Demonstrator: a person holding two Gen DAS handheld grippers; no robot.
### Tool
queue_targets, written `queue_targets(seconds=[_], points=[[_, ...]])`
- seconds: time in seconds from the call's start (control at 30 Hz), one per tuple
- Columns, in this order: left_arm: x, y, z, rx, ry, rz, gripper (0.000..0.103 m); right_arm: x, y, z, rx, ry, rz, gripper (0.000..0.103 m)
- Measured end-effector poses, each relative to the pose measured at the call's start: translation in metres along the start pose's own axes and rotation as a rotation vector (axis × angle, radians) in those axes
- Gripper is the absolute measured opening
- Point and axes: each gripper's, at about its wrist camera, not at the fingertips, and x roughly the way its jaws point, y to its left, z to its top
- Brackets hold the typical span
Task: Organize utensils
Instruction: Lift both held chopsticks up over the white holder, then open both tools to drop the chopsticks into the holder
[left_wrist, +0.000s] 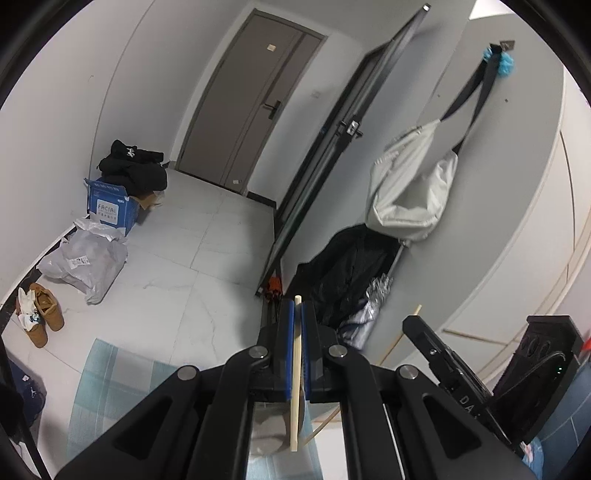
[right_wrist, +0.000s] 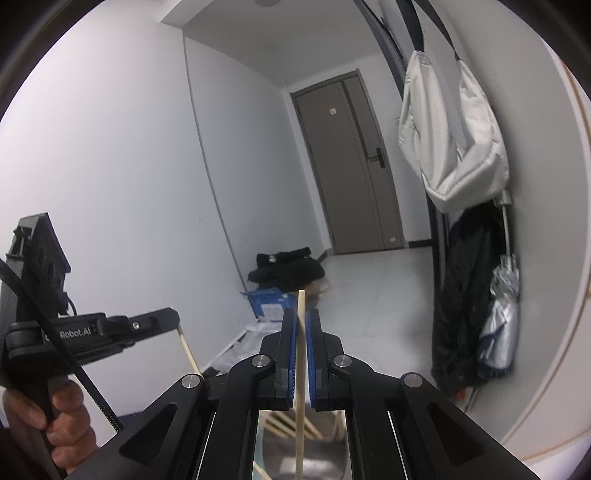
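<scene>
Carrying one chopstick in each gripper: left gripper (left_wrist: 297, 325) jaws clamp a chopstick (left_wrist: 296, 369), right gripper (right_wrist: 301, 332) likewise (right_wrist: 300, 369); next, finding their holder, unseen here

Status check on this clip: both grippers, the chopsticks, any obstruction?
Left gripper shut on a chopstick. Right gripper shut on another chopstick. Both lifted, pointing down the hallway. Nothing blocking ahead.

Both grippers up off the floor, tilted a bit downward toward the door (left_wrist: 246, 99). Left gripper (left_wrist: 297, 314) clamped on a chopstick (left_wrist: 296, 373), right gripper (right_wrist: 301, 325) pinching its own stick (right_wrist: 300, 369) too. Left hand (right_wrist: 55, 424) wrapped round its handle, fingers curled tight.
</scene>
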Motion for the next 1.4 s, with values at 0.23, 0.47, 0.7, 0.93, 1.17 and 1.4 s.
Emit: queue_targets(seconds=[0.23,0.47,0.7,0.93,1.17,1.4], points=[[0.022,0.004,0.006,0.003,-0.044,0.034,0.0,0.027,-0.012,0.019,-0.023,-0.04,0.007,0.004],[0.039,0.009,0.011,0.011,-0.052,0.052,0.0,0.057,-0.016,0.019,-0.051,-0.04,0.017,0.004],[0.054,0.017,0.004,0.016,-0.018,0.059,0.0,0.079,-0.017,0.004,-0.084,-0.019,0.045,0.004],[0.064,0.019,-0.007,0.034,0.02,0.054,0.0,0.086,-0.012,-0.016,-0.181,-0.031,0.078,0.004],[0.065,0.017,-0.012,0.072,0.033,0.055,0.0,0.084,0.0,-0.04,-0.279,0.003,0.097,0.004],[0.067,0.016,-0.016,0.09,0.047,0.043,0.0,0.081,-0.008,-0.05,-0.27,0.043,0.089,0.004]])
